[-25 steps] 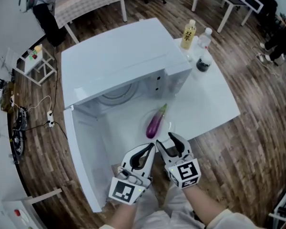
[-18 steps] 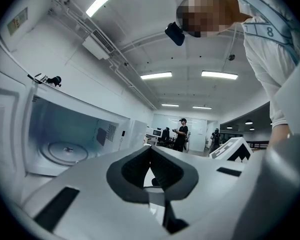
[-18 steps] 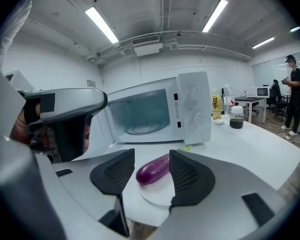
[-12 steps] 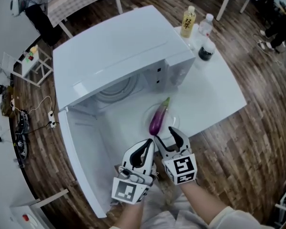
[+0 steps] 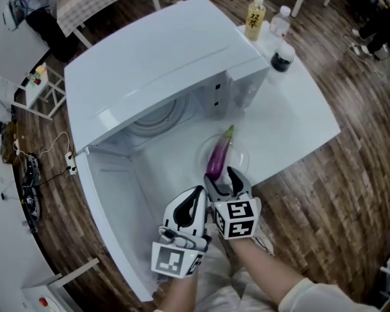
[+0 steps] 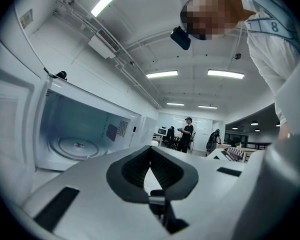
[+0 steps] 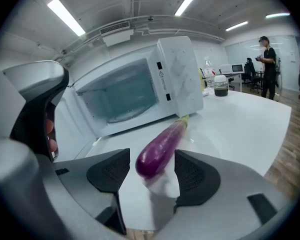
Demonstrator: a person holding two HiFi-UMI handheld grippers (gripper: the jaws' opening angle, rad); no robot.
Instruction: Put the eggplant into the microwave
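A purple eggplant [image 5: 219, 156] [image 7: 160, 147] lies on a clear plate [image 5: 240, 155] on the white table, just in front of the white microwave [image 5: 162, 64] [image 7: 135, 91]. The microwave door [image 5: 114, 207] hangs wide open and the turntable [image 6: 77, 146] inside is bare. My right gripper [image 5: 224, 179] [image 7: 151, 164] is opening its jaws. They flank the eggplant's near, rounded end, and the pads [image 7: 196, 171] stand clear of it. My left gripper [image 5: 200, 195] [image 6: 150, 151] hovers just to the left of the right one, shut on nothing, pointing toward the cavity.
A yellow drink bottle [image 5: 254, 17], a water bottle [image 5: 281, 19] and a dark jar [image 5: 283, 58] stand at the table's far right corner beside the microwave. The table edge [image 5: 292, 164] runs close to the right of the plate. People stand far off in the room.
My right gripper has dropped and pushed forward to the eggplant, its jaws widening until they straddle the near end. The left gripper has drifted slightly and stays shut.
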